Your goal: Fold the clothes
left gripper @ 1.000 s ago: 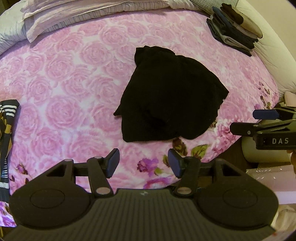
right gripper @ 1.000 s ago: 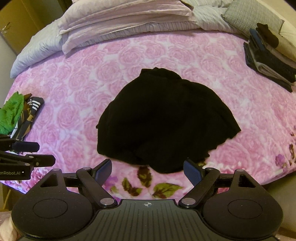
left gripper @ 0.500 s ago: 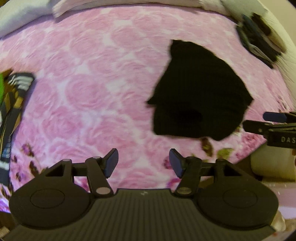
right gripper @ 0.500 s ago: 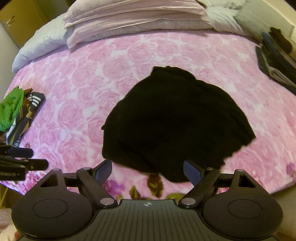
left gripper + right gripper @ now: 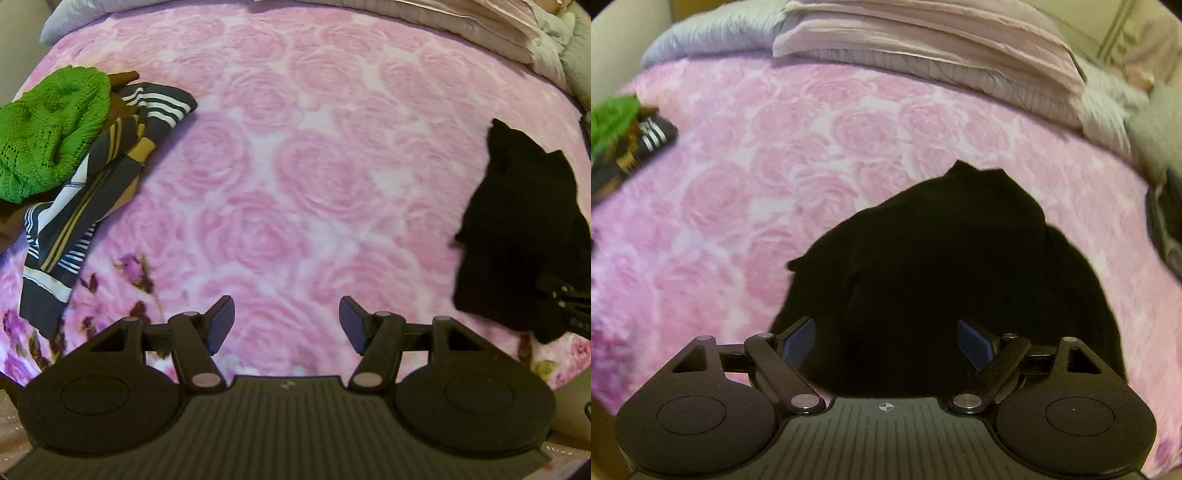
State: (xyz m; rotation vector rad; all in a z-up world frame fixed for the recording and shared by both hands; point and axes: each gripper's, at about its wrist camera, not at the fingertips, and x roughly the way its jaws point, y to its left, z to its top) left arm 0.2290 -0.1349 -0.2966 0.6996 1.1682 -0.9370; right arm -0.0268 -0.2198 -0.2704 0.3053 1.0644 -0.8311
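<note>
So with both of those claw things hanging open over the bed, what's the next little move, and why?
Probably lower the right gripper onto the near edge of the black garment and pinch it. Its jaws are open with the crumpled cloth right beneath them, not yet gripped. The left gripper, also open, has only the pink bedspread under it, so it likely needs to swing over to the garment's side.

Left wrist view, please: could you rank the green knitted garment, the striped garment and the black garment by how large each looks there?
1. Black garment, though the frame edge cuts it off.
2 and 3. Green knitted garment and striped garment: they look alike in size, each partly hidden or cropped, so I will not rank them.
</note>
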